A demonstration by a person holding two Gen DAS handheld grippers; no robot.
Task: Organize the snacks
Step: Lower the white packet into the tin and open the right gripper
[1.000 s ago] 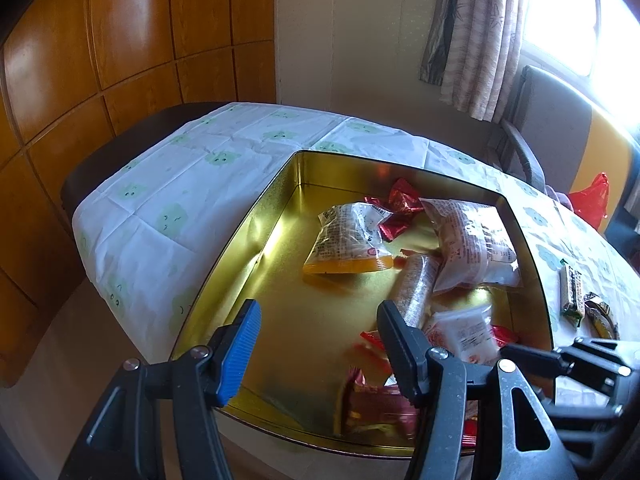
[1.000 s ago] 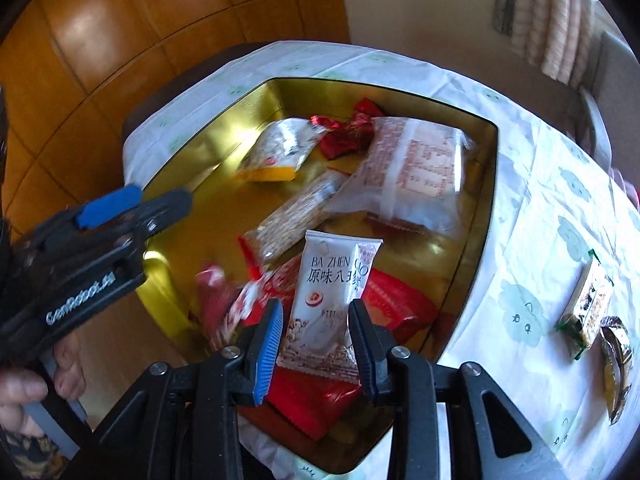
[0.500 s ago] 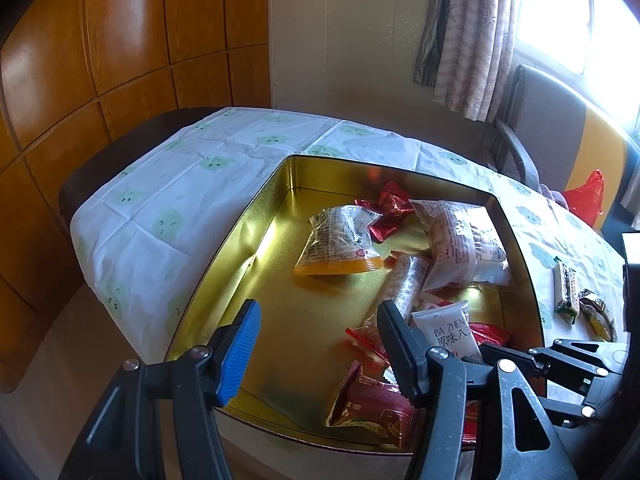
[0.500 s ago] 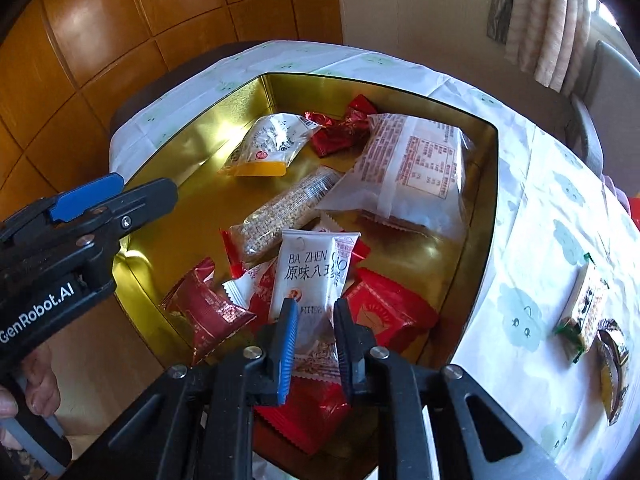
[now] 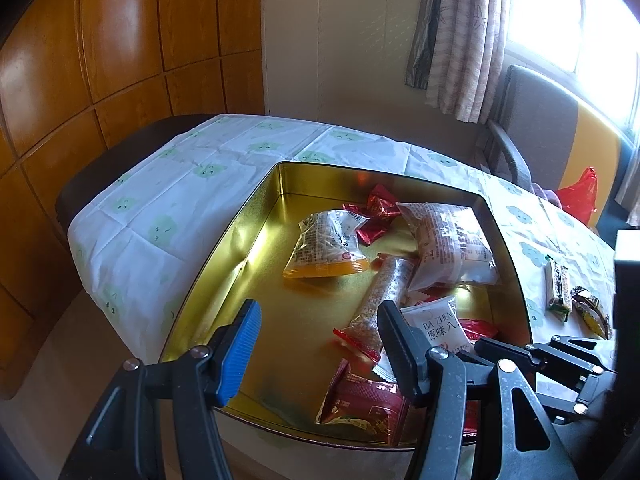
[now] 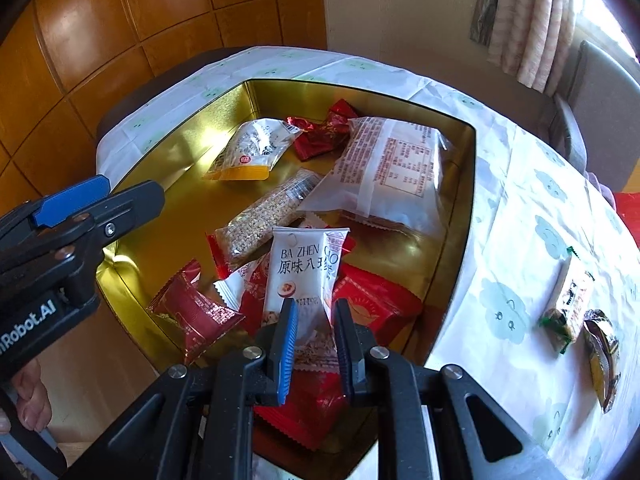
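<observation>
Your right gripper (image 6: pixel 313 330) is closed on the white snack packet (image 6: pixel 305 276), low over the gold tin (image 6: pixel 468 184). Your left gripper (image 5: pixel 320 334) stands half open, holding nothing, above the tin's near-left part.

Gold tin (image 6: pixel 460 216), red wrappers (image 6: pixel 376 300), seemingly cloud-printed white tablecloth (image 6: pixel 516 240).
</observation>
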